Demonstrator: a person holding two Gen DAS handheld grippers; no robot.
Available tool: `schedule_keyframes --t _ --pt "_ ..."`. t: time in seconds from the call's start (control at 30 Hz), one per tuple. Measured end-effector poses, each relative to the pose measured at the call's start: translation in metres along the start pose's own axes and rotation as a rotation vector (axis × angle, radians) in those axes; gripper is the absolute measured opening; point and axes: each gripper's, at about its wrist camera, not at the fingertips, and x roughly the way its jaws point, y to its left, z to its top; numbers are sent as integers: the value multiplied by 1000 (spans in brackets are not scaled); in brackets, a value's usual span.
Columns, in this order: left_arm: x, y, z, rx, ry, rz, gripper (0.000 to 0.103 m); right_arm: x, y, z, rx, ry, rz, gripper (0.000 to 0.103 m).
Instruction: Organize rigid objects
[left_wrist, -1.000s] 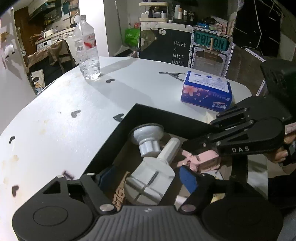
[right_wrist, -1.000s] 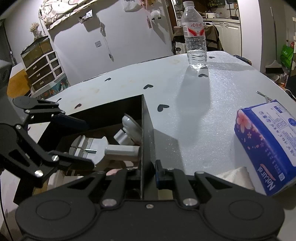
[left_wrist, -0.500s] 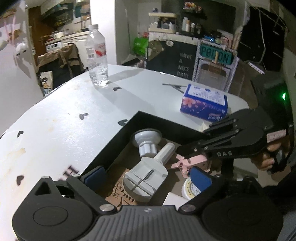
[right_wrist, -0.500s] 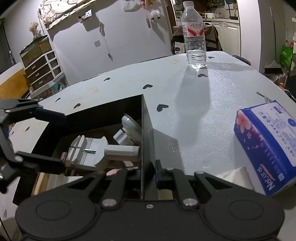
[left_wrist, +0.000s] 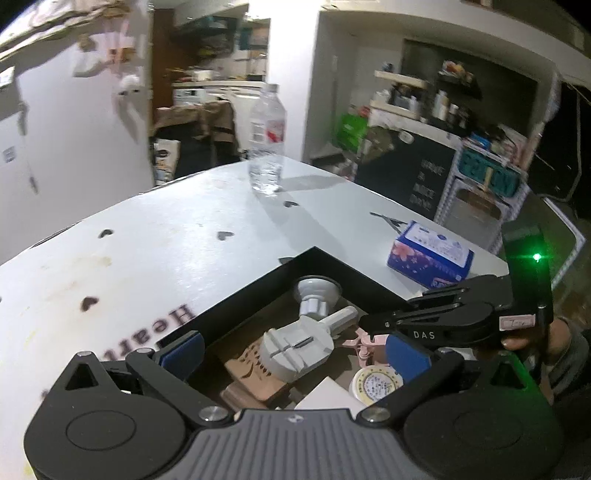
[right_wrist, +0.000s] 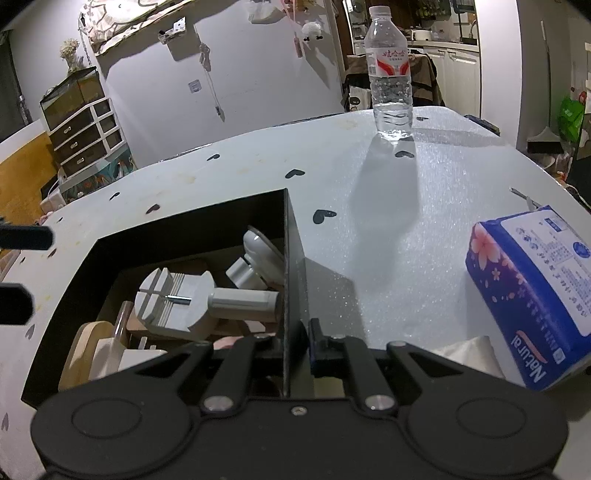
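Note:
A black open box (left_wrist: 332, 264) (right_wrist: 293, 229) sits on the white table and holds a grey round tool with a handle (left_wrist: 295, 345) (right_wrist: 177, 299), a grey suction-cup piece (left_wrist: 317, 291) (right_wrist: 258, 251), a pink clip (left_wrist: 364, 341), a wooden piece (left_wrist: 255, 380) and a roll of tape (left_wrist: 375, 382). My left gripper (left_wrist: 295, 354) is open and empty, raised above the box. My right gripper (right_wrist: 286, 343) is shut on the box's right wall; it shows at the right in the left wrist view (left_wrist: 443, 321).
A water bottle (left_wrist: 266, 140) (right_wrist: 389, 74) stands at the far side of the table. A blue tissue pack (left_wrist: 430, 258) (right_wrist: 535, 291) lies right of the box. The table edge curves away on the left.
My left gripper has lifted up and back from the box, empty; the grey tool stays inside. The right gripper has not moved.

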Motion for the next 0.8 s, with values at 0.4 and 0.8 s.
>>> schedule_keyframes --t 0.4,0.8 --pt "-39 -7 -32 -180 -127 182 103 -7 3 0 -27 -23 0 9" --pt "-61 -25 -63 -287 -228 365 103 -82 20 3 -118 -220 17 23"
